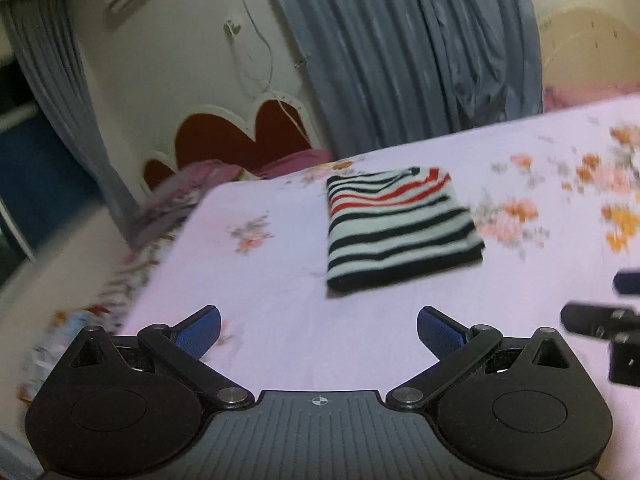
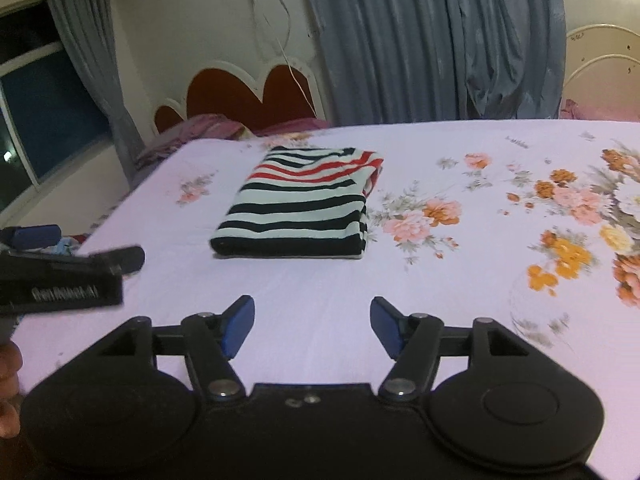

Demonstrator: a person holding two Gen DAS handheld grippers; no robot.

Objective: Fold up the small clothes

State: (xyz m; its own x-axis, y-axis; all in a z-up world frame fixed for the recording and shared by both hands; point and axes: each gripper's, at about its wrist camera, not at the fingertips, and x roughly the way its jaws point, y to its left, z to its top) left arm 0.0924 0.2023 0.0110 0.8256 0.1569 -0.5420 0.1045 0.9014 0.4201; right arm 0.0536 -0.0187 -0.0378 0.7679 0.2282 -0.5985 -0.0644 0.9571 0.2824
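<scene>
A small striped garment [image 1: 400, 228] [image 2: 300, 208], white with black and red stripes, lies folded into a neat rectangle on the pink floral bedsheet [image 1: 280, 312] [image 2: 312, 280]. My left gripper [image 1: 318, 330] hangs above the sheet, short of the garment, with its blue pads wide apart and nothing between them. My right gripper [image 2: 312, 326] is likewise held back from the garment, open and empty. Each gripper shows at the edge of the other's view: the right one [image 1: 600, 320] at the right, the left one [image 2: 60, 272] at the left.
The bed's left edge [image 2: 120, 208] drops off beside the garment. A red heart-shaped headboard [image 2: 248, 96] and grey curtains [image 2: 420, 40] stand behind the bed. A window [image 2: 36, 120] is at the left. A hand [image 2: 8, 384] shows at the lower left.
</scene>
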